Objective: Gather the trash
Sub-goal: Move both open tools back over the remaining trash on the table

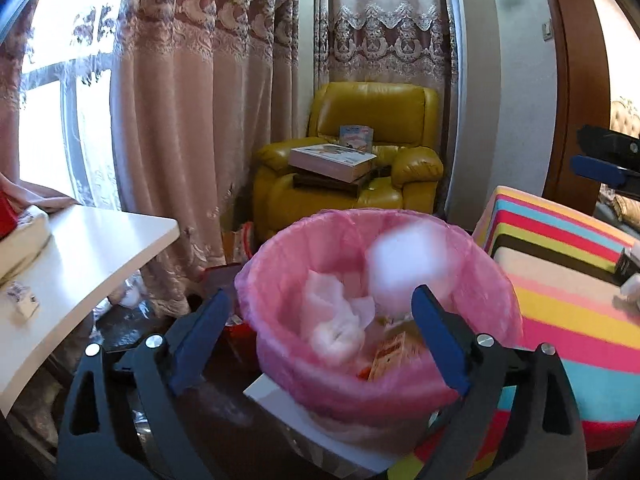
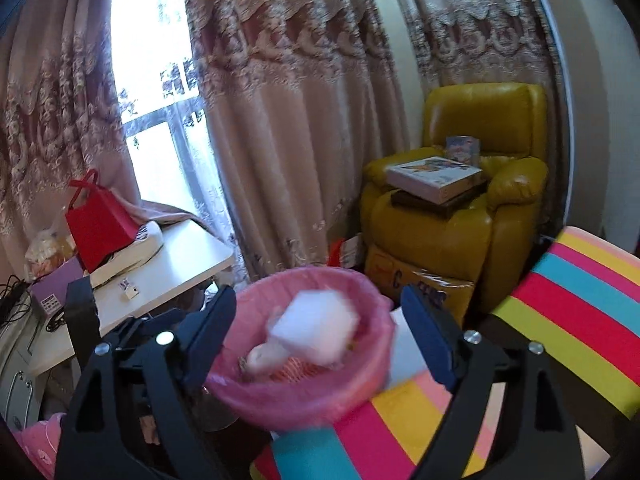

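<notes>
Though both grippers point at the same bin, the white wad (image 2: 316, 326) sits dead ahead of the right gripper (image 2: 324, 340), framed between its spread blue fingers (image 2: 430, 344) and touching neither. That gripper is wide open and holds nothing. The wad is blurred, so it seems to be in the air, over or just inside the mouth of the bin (image 2: 384, 308); whether it has landed I cannot tell.

The left gripper (image 1: 322, 338) is also wide open and empty, its fingers (image 1: 440, 344) straddling the near rim of the bin (image 1: 500, 280). From here the wad (image 1: 404, 264) lies ahead and a little right, above the crumpled white papers (image 1: 336, 320) and a printed wrapper (image 1: 390, 354) already at the bottom.

The wad looks soft, pale and roughly round, like balled tissue, with no clear long axis. The bin is lined with a thin pink bag folded over its rim.

Further right of both grippers stands a striped stool (image 2: 580, 300), with small items at its far edge in the left view that may be the next trash; to the left is a white surface (image 1: 80, 264) with a scrap (image 1: 24, 300) on it.
</notes>
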A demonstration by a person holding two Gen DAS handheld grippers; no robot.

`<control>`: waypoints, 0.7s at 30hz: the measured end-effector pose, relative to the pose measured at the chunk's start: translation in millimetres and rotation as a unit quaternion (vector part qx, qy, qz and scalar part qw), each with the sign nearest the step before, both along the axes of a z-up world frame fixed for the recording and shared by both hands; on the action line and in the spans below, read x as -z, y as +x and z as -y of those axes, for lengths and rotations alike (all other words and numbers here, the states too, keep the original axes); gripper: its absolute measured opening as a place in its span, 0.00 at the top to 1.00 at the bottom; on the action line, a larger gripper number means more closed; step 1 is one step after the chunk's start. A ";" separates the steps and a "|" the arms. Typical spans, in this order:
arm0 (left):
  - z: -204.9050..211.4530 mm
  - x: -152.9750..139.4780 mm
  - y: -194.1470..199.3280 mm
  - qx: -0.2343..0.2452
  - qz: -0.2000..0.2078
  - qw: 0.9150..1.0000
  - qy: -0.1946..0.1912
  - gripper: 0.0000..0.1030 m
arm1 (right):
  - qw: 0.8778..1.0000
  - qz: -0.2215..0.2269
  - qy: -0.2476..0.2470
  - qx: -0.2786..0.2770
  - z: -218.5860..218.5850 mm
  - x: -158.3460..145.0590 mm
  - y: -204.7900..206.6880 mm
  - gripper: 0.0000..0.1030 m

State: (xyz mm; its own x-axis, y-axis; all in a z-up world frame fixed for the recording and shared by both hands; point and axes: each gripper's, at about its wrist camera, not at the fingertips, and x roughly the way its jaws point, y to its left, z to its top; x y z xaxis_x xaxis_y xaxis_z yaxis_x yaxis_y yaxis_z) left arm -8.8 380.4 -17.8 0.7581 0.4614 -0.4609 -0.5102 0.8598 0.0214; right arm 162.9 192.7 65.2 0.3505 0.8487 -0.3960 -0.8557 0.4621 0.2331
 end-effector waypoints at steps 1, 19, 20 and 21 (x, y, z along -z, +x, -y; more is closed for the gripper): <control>8.1 1.5 -4.2 -0.001 0.000 1.000 0.004 0.15 | 1.000 0.005 -0.007 0.010 16.2 2.6 -3.5 0.20; 234.7 -10.9 86.8 0.207 0.024 0.977 -0.035 0.13 | 0.966 0.039 -0.075 0.246 270.8 56.3 -30.8 0.19; 248.3 -8.5 93.3 0.218 0.020 0.975 -0.034 0.13 | 0.961 0.033 -0.074 0.263 285.6 58.8 -27.7 0.19; 264.1 -6.3 100.8 0.231 0.016 0.972 -0.032 0.13 | 0.958 0.028 -0.073 0.277 298.2 61.1 -24.9 0.19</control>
